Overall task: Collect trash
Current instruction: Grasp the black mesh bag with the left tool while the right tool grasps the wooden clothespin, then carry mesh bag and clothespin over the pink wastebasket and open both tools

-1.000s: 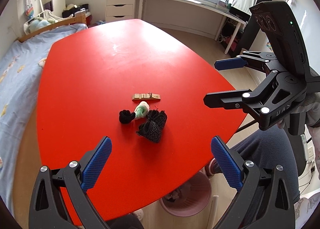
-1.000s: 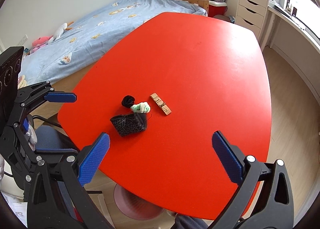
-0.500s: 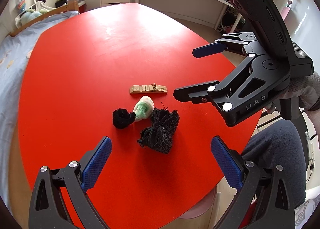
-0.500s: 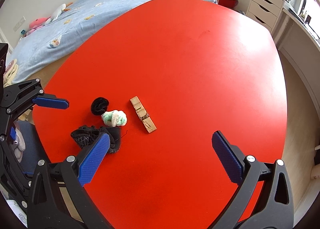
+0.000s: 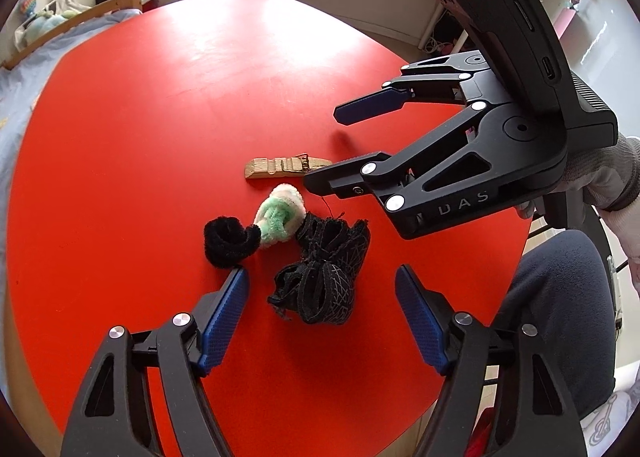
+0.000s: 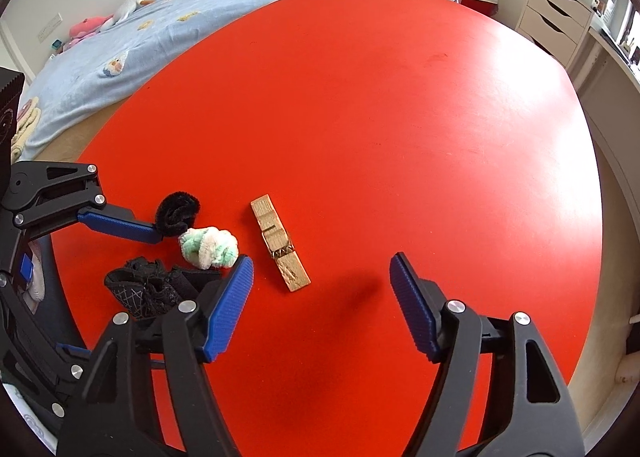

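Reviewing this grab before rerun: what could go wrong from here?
1. The trash sits bunched: the left gripper, closing around the black mesh bundle, may also snag the black fuzzy ring.
2. The right gripper closes beside the wooden clothespin, near the green-white puff; the grippers could collide.

A: We see the left gripper (image 5: 322,289) as black skeleton arms with triangular cut-outs; ribbed blue pads (image 5: 224,317) line its fingers; silver screw heads dot the joints.

B: We find the right gripper (image 5: 320,151) built alike at three o'clock; pale letters "DAS" mark its side; a black housing above carries a small green light and a slot port.

A: We note a white knit glove (image 5: 600,181) behind it; dark trousers (image 5: 560,317) at four o'clock.
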`<state>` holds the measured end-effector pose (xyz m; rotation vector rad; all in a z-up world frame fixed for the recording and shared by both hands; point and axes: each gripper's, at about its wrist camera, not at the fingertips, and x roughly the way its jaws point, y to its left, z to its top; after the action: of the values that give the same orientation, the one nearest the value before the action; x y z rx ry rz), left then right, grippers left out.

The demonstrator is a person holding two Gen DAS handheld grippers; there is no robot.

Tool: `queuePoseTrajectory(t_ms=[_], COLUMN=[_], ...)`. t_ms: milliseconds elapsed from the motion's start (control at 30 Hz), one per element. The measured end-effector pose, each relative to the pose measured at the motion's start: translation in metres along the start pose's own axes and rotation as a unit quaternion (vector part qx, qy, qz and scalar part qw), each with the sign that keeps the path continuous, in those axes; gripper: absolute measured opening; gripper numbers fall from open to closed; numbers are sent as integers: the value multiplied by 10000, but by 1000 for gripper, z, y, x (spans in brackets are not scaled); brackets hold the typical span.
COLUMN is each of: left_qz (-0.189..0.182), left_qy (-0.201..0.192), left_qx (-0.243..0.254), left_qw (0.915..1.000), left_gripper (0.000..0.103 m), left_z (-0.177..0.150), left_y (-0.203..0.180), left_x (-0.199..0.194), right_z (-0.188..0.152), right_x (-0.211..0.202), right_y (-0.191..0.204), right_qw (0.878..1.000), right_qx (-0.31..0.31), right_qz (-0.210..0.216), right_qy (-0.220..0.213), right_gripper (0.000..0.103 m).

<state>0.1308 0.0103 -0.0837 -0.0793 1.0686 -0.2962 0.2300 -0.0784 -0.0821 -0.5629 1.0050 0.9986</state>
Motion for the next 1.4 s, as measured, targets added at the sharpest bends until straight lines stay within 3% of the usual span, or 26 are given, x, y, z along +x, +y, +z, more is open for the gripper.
queuePoseTrajectory(t_ms=[233,500,933,1400], left_qz=[40,8,-20,138], left_qy=[9,28,-115,-399], left_qx=[3,-21,-118,-134], left_qw=[10000,10000,9999,9990], left_gripper=[43,37,35,35], left_z=[-5,-8,-4,-14], left_y=[-2,0,2,-26], left_x=[-1,-6,-19,-70], right_z=[4,4,-7,-47], right_x=[3,2,-14,-86], right_y=[7,13,11,27], right_qw=[9999,9998,9998,9980], right_qx=[-97,-166,70,452], right_qz=[-18,4,-149,-165], right_qy=[-54,-50,-109,-419], right_gripper=[42,12,11,11])
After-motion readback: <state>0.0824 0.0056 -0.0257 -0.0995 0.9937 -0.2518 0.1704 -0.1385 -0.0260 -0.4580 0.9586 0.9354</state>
